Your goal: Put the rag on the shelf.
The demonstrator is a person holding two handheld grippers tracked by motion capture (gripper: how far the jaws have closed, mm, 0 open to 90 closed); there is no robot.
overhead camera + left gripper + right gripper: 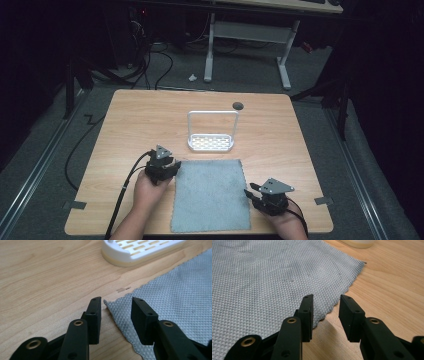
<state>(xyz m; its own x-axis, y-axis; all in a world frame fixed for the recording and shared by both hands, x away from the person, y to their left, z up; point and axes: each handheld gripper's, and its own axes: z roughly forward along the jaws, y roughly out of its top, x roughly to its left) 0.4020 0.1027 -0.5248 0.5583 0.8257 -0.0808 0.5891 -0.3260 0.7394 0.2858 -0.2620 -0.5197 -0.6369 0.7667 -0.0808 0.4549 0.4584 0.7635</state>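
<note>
Black two-jaw tongs (116,307) with brass-ringed screw holes, grey triangular top plates, trailing black cables.

- High view: fixed above the person's side, looking forward and down over the whole table (125,120).
- Left gripper view: low, close, facing the grey cloth's (175,297) far-left corner.
- Right gripper view: low, close, along the cloth's right edge.
- Shared: cloth, white rack (140,252).

My view: light wooden table (280,130) on grey carpet (245,75); beyond it, a white-legged desk (250,30); black cables (150,60) far left; surroundings lie in darkness.
</note>
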